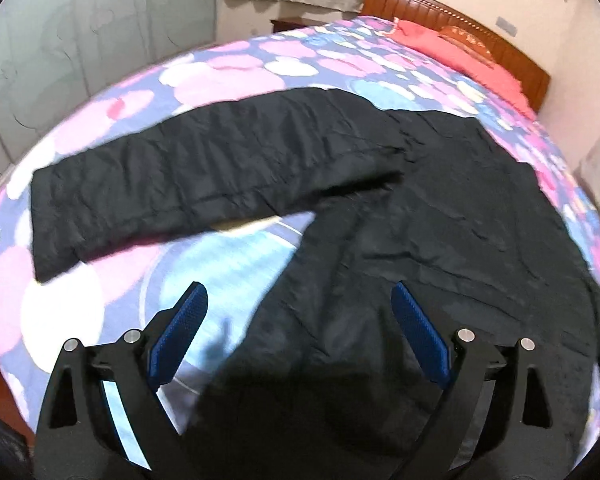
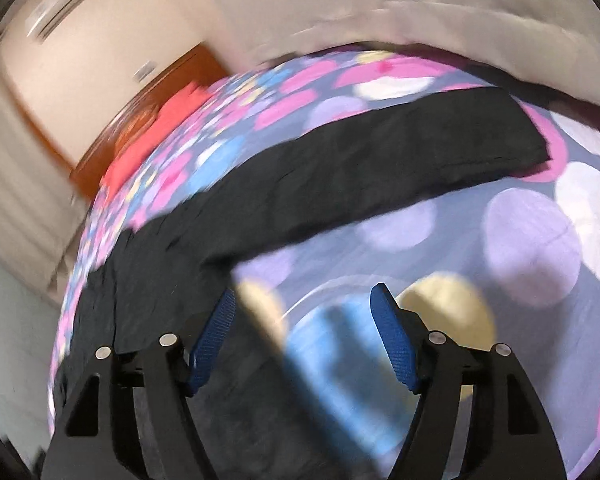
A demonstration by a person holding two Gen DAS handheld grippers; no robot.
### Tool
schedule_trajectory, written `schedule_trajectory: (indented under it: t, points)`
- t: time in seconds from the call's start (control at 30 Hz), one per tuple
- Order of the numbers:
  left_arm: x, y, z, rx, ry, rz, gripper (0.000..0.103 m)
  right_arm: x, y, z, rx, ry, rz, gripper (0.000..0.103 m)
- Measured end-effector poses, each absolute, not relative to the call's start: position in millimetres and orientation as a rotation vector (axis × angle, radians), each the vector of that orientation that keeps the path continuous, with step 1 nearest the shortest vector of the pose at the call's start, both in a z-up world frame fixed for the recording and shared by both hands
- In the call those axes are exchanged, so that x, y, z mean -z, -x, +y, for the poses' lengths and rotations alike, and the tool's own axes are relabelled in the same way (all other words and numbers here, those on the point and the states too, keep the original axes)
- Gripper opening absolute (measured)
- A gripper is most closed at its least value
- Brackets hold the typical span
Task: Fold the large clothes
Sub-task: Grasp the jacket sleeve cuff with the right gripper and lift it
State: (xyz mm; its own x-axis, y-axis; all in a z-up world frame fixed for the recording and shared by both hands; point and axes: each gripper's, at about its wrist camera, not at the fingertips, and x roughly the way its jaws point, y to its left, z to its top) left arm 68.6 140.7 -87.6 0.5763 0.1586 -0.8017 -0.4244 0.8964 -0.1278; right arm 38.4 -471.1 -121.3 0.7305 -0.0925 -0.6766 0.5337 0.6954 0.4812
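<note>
Black pants (image 1: 340, 184) are laid out flat on the bed, on top of a polka-dot bedspread (image 1: 228, 64) w/ pink, white, blue and lilac circles. One leg is stretched out toward the left in the left wrist view, the other leg/body part runs down toward the camera, w/ a wedge of bedspread showing btwn them. Fabric is wrinkled but not bunched.

Left gripper (image 1: 300, 300) is held above the near part of the pants, blue pads (image 1: 180, 332) spread wide apart, nothing clamped btwn them.

Right gripper (image 2: 303, 300) is also wide open, nothing held; bedspread is seen btwn its fingers, pants edge just by the left pad. Right wrist view is pretty motion-blurred tbh.

A wooden headboard (image 1: 460, 28) and a red pillow (image 1: 452, 48) are seen at the far end of the bed.
</note>
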Motion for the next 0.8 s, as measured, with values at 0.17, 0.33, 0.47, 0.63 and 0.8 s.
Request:
schedule_trajectory:
  t: [0.17,0.33,0.47,0.63,0.8]
  points:
    - [93,-70,152,-0.389,0.37,0.91,0.093,140,-34,-532,0.469,-0.875,0.615,0.07]
    - [101,-72,157,-0.417,0.402,0.925,0.093,158,-31,-570,0.533,-0.971,0.543,0.07]
    - [109,-74,156,-0.447,0.393,0.947,0.093,159,-36,-587,0.575,-0.95,0.448,0.07]
    - [121,-74,157,-0.469,0.395,0.976,0.093,158,-51,-601,0.641,-0.888,0.434,0.049]
    - [128,-76,156,-0.471,0.393,0.989,0.093,138,-64,-590,0.639,-0.743,0.462,0.019]
